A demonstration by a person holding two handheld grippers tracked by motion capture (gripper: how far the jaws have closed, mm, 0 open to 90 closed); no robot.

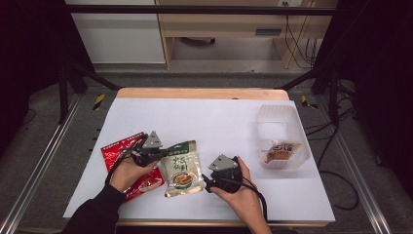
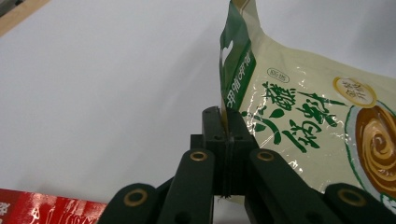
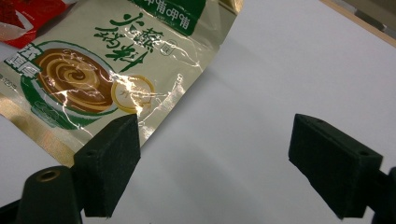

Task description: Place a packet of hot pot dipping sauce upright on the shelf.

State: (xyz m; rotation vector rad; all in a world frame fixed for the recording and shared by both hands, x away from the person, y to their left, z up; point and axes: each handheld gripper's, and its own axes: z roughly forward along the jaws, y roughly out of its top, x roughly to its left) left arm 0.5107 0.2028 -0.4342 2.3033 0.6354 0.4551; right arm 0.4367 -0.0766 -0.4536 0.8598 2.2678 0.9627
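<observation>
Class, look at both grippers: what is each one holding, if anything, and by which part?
The left gripper pinches the green-and-cream pouch by its upper side edge. The right gripper is open and holds nothing.

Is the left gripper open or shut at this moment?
Shut: the left gripper has its jaws pressed together on the edge of the green-and-cream pouch.

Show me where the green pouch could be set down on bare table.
Free: the wide white stretch behind the green pouch, between the red packet and the clear tub. Crowded: the near edge, where left gripper, right gripper and pouch sit close.
</observation>
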